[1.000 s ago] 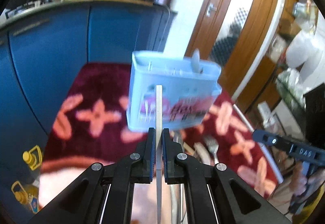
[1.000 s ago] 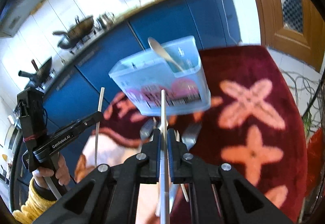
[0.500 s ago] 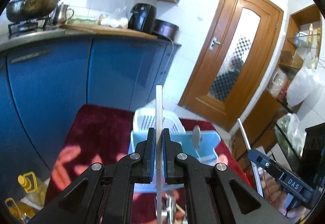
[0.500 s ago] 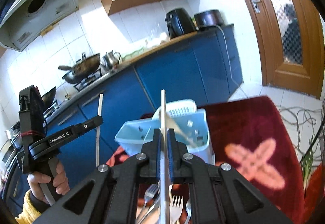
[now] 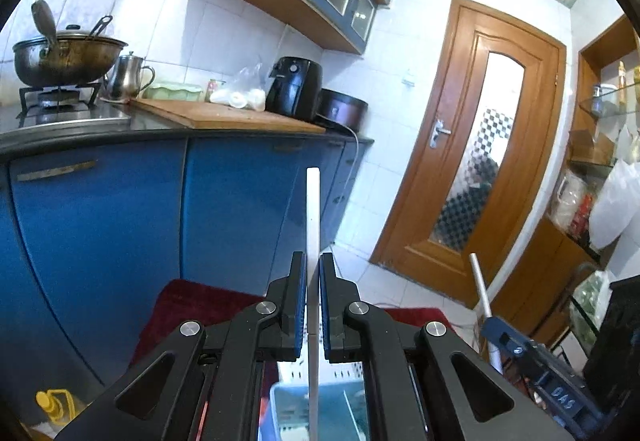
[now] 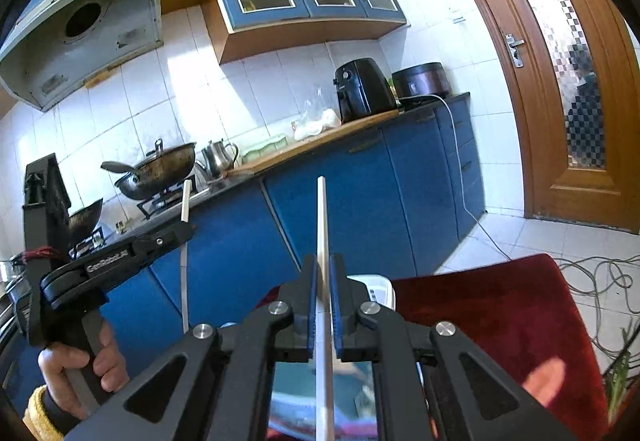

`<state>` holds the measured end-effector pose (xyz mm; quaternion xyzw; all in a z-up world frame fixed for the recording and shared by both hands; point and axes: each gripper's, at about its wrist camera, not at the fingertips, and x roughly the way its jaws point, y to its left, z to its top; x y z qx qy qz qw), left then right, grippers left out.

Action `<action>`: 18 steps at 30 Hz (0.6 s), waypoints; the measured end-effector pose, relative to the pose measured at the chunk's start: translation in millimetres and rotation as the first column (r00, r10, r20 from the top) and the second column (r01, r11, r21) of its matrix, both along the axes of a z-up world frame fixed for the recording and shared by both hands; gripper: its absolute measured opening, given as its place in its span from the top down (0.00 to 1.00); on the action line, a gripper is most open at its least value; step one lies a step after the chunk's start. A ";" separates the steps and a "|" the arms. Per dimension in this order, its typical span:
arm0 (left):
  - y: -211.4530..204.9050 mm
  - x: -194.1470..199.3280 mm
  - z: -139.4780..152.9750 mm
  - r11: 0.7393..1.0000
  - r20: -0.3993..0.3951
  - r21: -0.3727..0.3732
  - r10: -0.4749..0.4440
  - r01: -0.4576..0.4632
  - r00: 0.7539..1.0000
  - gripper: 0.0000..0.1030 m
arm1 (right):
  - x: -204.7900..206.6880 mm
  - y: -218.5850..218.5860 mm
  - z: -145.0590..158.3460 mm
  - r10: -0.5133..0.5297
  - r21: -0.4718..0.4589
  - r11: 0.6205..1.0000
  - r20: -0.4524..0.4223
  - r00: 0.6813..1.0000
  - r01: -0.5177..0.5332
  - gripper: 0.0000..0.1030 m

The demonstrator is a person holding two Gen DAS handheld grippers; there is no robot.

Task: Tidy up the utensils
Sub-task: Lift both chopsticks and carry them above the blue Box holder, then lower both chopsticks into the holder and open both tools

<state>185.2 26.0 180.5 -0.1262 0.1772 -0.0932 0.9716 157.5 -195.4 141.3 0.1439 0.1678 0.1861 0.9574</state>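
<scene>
Two white sticks (image 5: 313, 217) (image 6: 322, 225), one clamped upright in each closed hand-held gripper (image 5: 313, 281) (image 6: 324, 281), raised for dropping into blue bin (image 5: 320, 405).

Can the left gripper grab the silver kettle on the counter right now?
Probably not. The left gripper is already shut on a white stick, and the kettle sits far off up on the counter.
</scene>
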 end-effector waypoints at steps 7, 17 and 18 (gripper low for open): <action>-4.4 11.0 -12.8 1.000 0.053 0.015 0.023 -0.023 0.998 0.94 | 32.3 7.3 -23.0 -0.031 0.005 1.000 0.046 0.998 0.030 0.92; -15.2 12.9 -45.3 1.000 0.059 0.021 0.011 -0.012 0.998 0.94 | 34.0 16.2 -41.8 -0.021 -0.077 0.997 0.105 0.994 0.030 0.92; -16.3 12.8 -47.8 1.000 0.052 0.019 0.006 -0.007 0.999 0.94 | 34.7 16.0 -42.6 -0.020 -0.077 0.997 0.106 0.994 0.028 0.92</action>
